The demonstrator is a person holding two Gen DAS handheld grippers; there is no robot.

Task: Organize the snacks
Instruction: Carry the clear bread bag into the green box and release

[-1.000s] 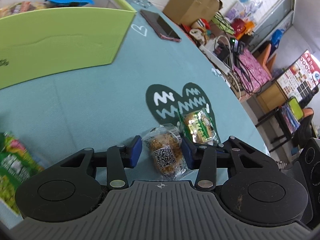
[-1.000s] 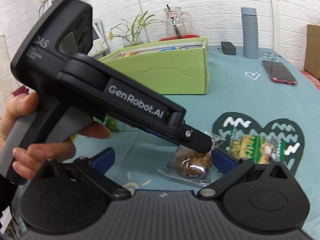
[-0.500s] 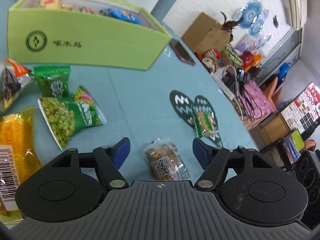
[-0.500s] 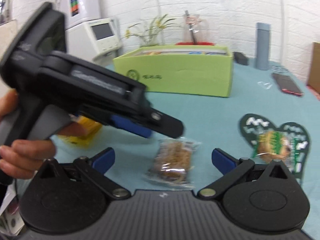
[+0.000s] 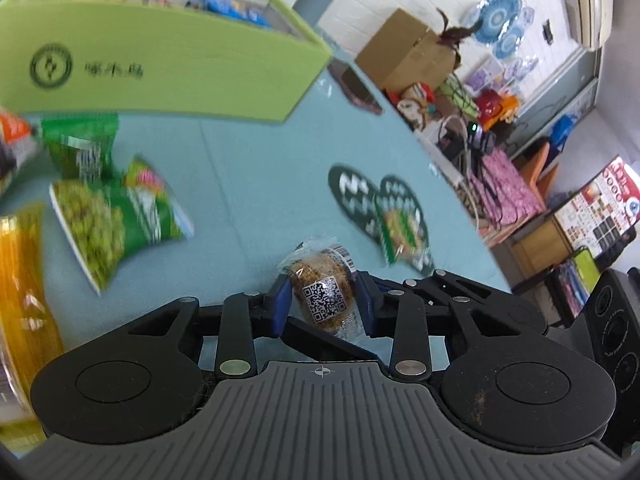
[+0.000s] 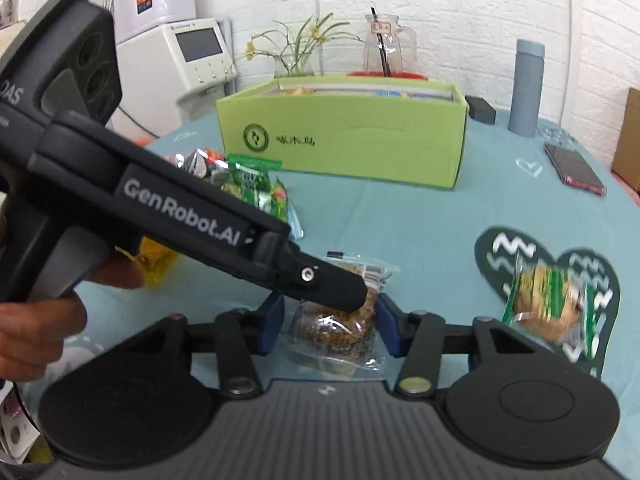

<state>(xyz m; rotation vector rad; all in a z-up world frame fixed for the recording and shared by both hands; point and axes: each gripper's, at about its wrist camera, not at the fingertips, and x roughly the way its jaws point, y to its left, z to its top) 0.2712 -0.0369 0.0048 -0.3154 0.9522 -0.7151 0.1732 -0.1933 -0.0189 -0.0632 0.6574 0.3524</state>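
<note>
My left gripper (image 5: 323, 300) is shut on a clear-wrapped brown cake with a QR label (image 5: 325, 296), just above the teal tablecloth. In the right wrist view the same cake (image 6: 340, 320) sits between the pads of my right gripper (image 6: 332, 322), which are narrowed around it; the left gripper's body (image 6: 180, 216) crosses over it. A green-wrapped cake (image 6: 548, 304) lies on the dark heart mat (image 6: 520, 248). The green snack box (image 6: 344, 136) stands behind, with snacks inside.
Green pea bags (image 5: 116, 216), a yellow bag (image 5: 24, 280) and other packets lie left of the cake. A phone (image 6: 574, 168), a grey bottle (image 6: 528, 88), a glass jug (image 6: 386, 48) and a plant vase stand behind the box.
My left gripper closed from open onto the brown cake. My right gripper's pads narrowed around the same cake. Both cameras moved nearer the table.
</note>
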